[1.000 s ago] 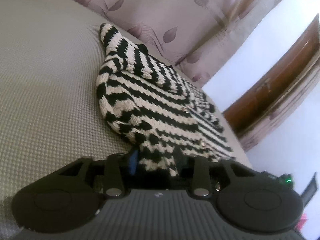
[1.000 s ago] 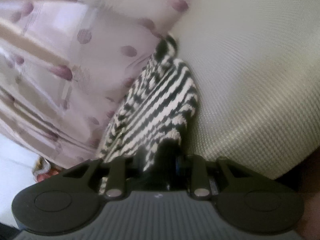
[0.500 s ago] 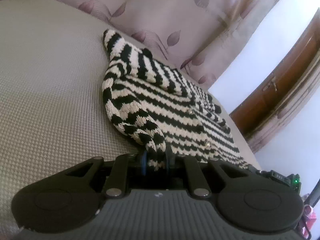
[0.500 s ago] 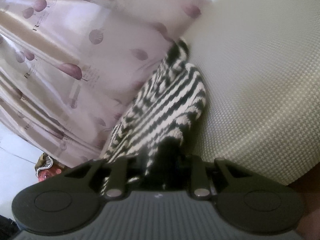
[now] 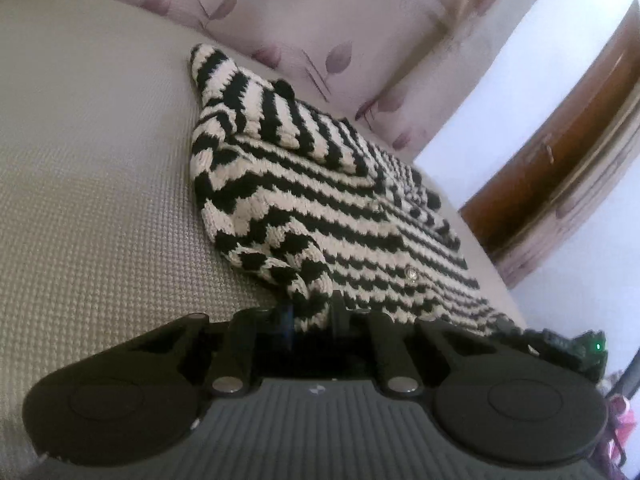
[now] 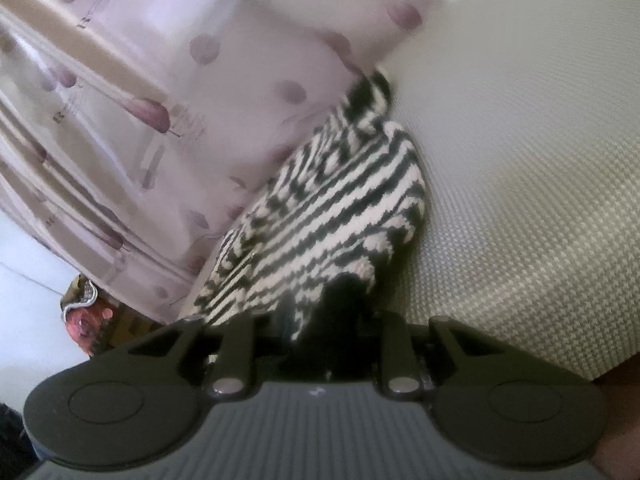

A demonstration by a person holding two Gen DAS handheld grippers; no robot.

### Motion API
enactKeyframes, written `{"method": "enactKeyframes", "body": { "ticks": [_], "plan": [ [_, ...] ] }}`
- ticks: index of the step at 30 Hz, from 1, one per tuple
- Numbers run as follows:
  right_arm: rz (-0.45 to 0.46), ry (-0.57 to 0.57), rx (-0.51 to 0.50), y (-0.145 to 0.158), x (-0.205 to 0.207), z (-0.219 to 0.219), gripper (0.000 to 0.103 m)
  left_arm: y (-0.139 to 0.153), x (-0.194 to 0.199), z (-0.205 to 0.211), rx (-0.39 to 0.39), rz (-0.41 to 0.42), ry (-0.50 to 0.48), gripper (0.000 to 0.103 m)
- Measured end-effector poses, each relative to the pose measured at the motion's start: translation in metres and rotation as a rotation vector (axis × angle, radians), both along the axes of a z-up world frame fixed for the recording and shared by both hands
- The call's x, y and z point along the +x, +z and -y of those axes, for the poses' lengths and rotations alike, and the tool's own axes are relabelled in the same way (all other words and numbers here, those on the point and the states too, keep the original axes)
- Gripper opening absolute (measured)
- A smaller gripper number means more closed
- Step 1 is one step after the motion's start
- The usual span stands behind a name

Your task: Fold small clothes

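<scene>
A black-and-white striped knit sweater (image 5: 320,200) lies on a grey textured cushion (image 5: 100,160), with a sleeve folded across its top. My left gripper (image 5: 312,312) is shut on the sweater's near corner, and knit bunches between its fingers. In the right wrist view the same sweater (image 6: 320,216) runs away from me along the cushion's (image 6: 520,160) edge. My right gripper (image 6: 324,312) is closing on another corner, and the fabric is pinched between its fingers.
A pink leaf-print curtain (image 5: 320,8) hangs close behind the cushion and fills the left of the right wrist view as the curtain (image 6: 140,100). A brown wooden frame (image 5: 560,140) stands at the right. A red patterned object (image 6: 84,316) lies below the cushion's edge.
The sweater's near corner has drawn in and bunched up at my left gripper. The right wrist view has rolled a little, and the sweater sits slightly more to the right in it.
</scene>
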State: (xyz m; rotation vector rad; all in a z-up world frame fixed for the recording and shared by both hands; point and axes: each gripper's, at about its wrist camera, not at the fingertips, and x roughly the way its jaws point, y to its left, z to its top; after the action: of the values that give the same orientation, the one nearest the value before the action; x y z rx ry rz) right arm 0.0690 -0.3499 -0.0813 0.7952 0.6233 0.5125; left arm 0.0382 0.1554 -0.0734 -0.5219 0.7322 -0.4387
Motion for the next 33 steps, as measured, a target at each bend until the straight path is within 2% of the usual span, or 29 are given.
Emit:
{"method": "enactKeyframes", "body": {
  "ticks": [1,5,9,18,25,30,33],
  "plan": [
    [0.008,-0.002,0.020,-0.001,-0.001,0.001,0.011,0.002,-0.003,0.001,0.007,0.013,0.021,0.016],
    [0.044,-0.021,0.118,0.005,-0.004,0.009,0.011,0.017,-0.012,-0.003,-0.026,0.079,0.058,0.016],
    [0.073,-0.020,0.161,0.017,0.001,0.009,0.011,0.031,-0.012,-0.001,-0.005,0.134,0.066,0.016],
    [0.124,-0.009,0.229,0.046,0.022,0.004,0.011,0.057,-0.004,0.000,-0.070,0.205,0.139,0.016],
    [0.155,-0.009,0.242,0.074,0.058,0.007,0.011,0.082,0.024,0.002,-0.089,0.255,0.203,0.016],
    [0.167,-0.003,0.204,0.093,0.095,0.007,0.011,0.095,0.054,0.000,-0.090,0.278,0.225,0.016],
    [0.162,-0.002,0.181,0.099,0.118,0.005,0.011,0.099,0.072,0.002,-0.062,0.290,0.239,0.016]
  ]
}}
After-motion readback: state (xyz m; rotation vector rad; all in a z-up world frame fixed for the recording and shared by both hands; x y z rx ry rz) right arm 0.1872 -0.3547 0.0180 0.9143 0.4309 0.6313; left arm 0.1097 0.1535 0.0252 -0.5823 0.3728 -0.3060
